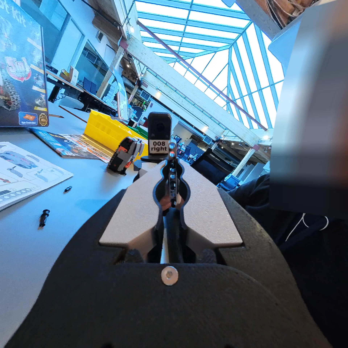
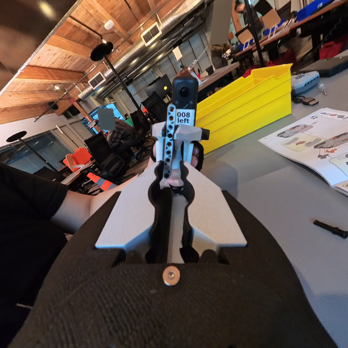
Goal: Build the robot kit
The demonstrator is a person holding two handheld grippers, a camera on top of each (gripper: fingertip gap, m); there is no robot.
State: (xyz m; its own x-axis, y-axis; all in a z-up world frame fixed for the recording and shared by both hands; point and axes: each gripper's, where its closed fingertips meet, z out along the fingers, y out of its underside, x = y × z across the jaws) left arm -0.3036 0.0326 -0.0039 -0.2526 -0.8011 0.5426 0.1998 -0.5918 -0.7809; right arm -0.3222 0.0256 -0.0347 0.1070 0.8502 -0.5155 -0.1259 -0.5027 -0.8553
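Observation:
My left gripper is shut on a grey beam with a row of holes, held upright above a grey table. A red pin sits in one upper hole and a black pin at the beam's lower end. My right gripper faces the left one. Its jaws stand slightly apart around the lower end of the beam, with a gap on the right side. The right gripper's camera body shows just behind the beam.
Two black pins lie on the table; one also shows in the right wrist view. There are an open instruction booklet, a yellow bin, a small black, grey and orange assembly and a toy box. My two grippers' fingertips are within a few centimetres of each other.

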